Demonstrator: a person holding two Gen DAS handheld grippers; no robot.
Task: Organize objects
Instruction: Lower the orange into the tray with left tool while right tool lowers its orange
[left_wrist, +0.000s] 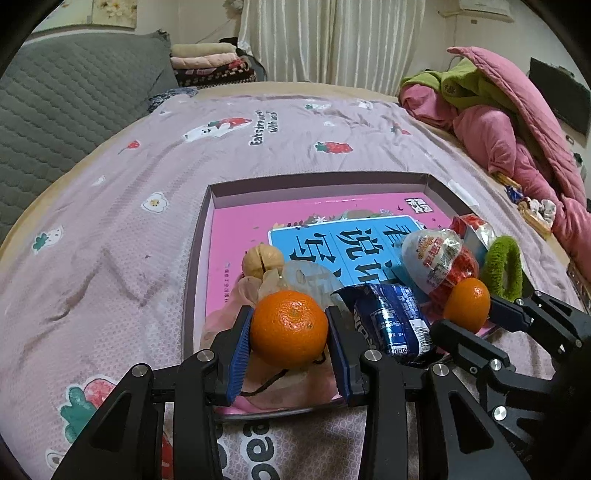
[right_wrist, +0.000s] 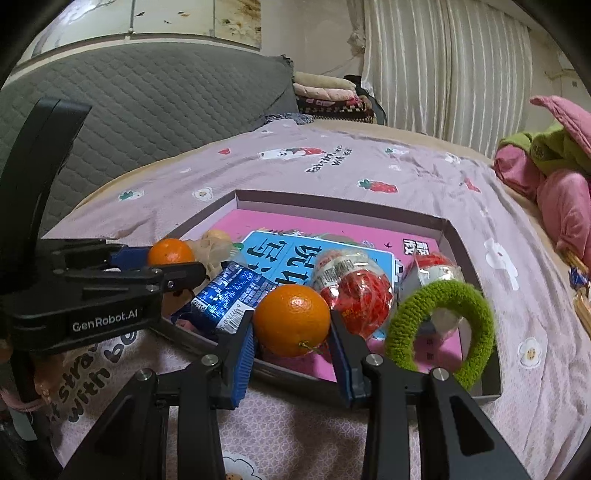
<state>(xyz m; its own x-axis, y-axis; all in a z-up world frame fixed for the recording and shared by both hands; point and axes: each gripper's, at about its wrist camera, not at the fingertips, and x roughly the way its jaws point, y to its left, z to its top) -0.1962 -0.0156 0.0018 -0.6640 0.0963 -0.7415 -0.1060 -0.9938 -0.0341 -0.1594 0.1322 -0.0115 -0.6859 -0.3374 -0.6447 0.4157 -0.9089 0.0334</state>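
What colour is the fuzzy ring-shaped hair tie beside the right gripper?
The fuzzy ring-shaped hair tie is green, clearest in the right wrist view.

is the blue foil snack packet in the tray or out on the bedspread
In the tray. The crinkled blue foil snack packet lies inside the shallow cardboard tray, on the pink book, between the two oranges.

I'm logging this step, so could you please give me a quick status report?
Left gripper shut on one tangerine. Right gripper shut on second tangerine. Both over shallow box. Blue snack packet lies between them.
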